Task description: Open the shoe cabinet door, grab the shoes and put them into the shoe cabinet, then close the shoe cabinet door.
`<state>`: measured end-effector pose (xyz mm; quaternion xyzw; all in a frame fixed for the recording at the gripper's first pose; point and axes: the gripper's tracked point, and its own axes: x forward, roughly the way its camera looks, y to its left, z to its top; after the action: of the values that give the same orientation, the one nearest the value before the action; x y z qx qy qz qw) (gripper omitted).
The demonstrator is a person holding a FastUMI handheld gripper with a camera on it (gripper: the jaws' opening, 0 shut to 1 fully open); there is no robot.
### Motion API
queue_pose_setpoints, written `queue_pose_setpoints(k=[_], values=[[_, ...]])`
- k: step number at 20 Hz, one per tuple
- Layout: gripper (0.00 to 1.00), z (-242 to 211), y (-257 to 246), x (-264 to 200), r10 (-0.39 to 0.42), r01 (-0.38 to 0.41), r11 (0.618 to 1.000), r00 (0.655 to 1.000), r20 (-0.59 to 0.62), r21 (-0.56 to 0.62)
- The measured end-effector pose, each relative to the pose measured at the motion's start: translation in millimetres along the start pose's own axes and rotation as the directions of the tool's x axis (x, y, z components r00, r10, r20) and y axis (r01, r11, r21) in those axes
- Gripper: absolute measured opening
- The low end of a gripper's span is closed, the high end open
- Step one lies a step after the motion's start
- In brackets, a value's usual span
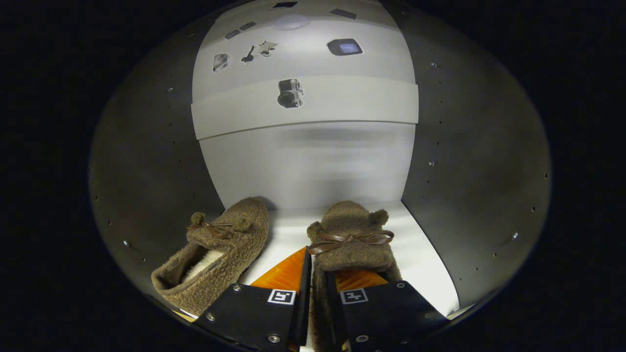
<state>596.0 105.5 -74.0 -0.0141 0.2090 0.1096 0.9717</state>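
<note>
I am looking into the shoe cabinet. Two brown fuzzy slippers with brown bows rest on its white floor point(420, 254). The left slipper point(215, 254) lies free, angled toward the back wall, its pale lining showing. My gripper point(319, 274) is shut on the side wall of the right slipper point(352, 234), which is pinched between the two fingers; one finger is inside its opening. The slipper's toe points at the back wall, just ahead of the fingertips.
The cabinet's grey side walls point(479, 186) close in on both sides, with small screw holes. A white shelf point(303, 105) crosses above, carrying small picture stickers. The white back wall point(308, 166) stands just beyond the slippers' toes.
</note>
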Motion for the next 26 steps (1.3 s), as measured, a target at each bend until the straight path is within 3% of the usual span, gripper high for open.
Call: queue_pose_setpoints(k=[8, 15, 18, 26], values=[[0.19, 5, 0, -80, -0.041, 0.044, 0.998, 0.996, 0.077, -0.033], [0.19, 2, 7, -206, -0.070, 0.085, 0.993, 0.983, 0.170, -0.081], [0.19, -13, 13, -264, -0.063, 0.071, 0.997, 0.980, 0.190, -0.037], [0.19, -65, -21, -394, -0.171, 0.176, 0.984, 0.958, 0.231, 0.000]])
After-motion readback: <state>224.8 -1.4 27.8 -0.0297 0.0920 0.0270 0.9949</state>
